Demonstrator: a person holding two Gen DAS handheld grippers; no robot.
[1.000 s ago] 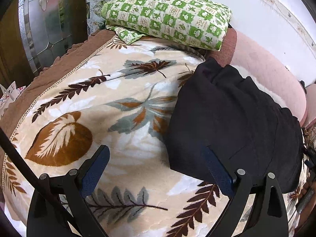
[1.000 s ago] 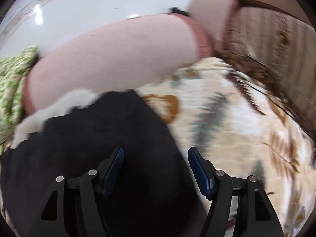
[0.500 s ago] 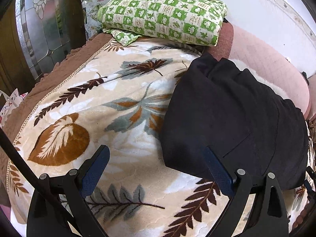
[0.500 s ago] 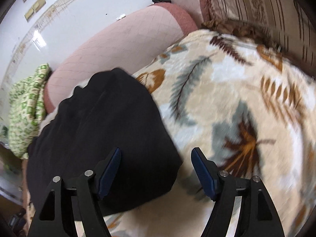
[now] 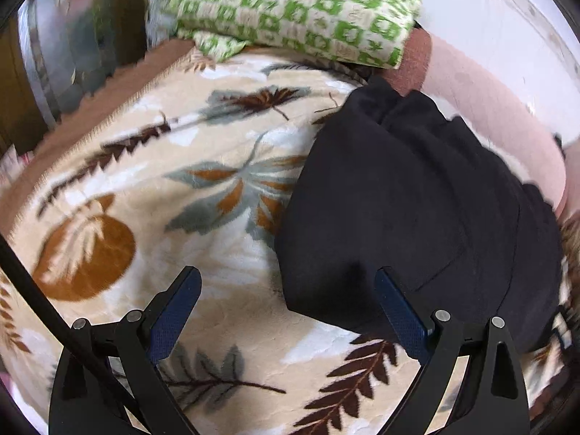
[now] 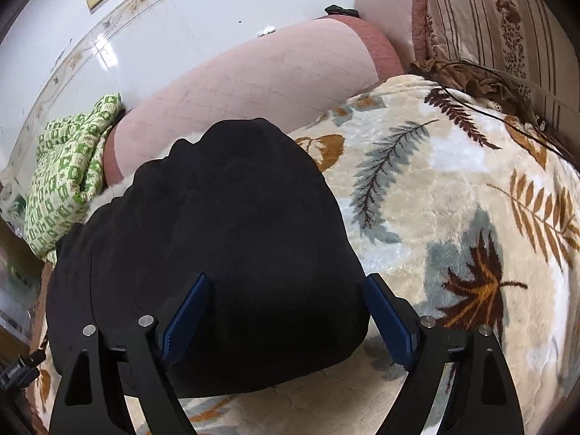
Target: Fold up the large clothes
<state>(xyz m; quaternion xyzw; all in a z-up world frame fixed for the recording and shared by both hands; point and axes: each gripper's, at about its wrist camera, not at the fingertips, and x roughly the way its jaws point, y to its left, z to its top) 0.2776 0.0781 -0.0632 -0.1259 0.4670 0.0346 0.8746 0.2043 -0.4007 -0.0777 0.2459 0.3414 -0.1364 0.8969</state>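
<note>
A black garment (image 5: pixel 409 210) lies folded into a thick bundle on a cream leaf-patterned blanket (image 5: pixel 203 195). It also shows in the right wrist view (image 6: pixel 224 246). My left gripper (image 5: pixel 286 286) is open and empty, hovering over the blanket at the bundle's near left corner, its right finger over the garment's edge. My right gripper (image 6: pixel 286 293) is open and empty, hovering over the bundle's near right corner, its left finger over the cloth, its right finger at the edge.
A green-and-white checked folded cloth (image 5: pixel 301 11) lies at the far end of the bed. A pink bolster (image 6: pixel 261 83) runs along the white wall. A striped cushion (image 6: pixel 500 25) and a thin cable (image 6: pixel 507 108) sit at the right. Dark furniture stands left of the bed.
The right gripper has swung back and now looks down on the bundle from above. The left gripper has shifted slightly forward. Both stay open; the garment has not moved.
</note>
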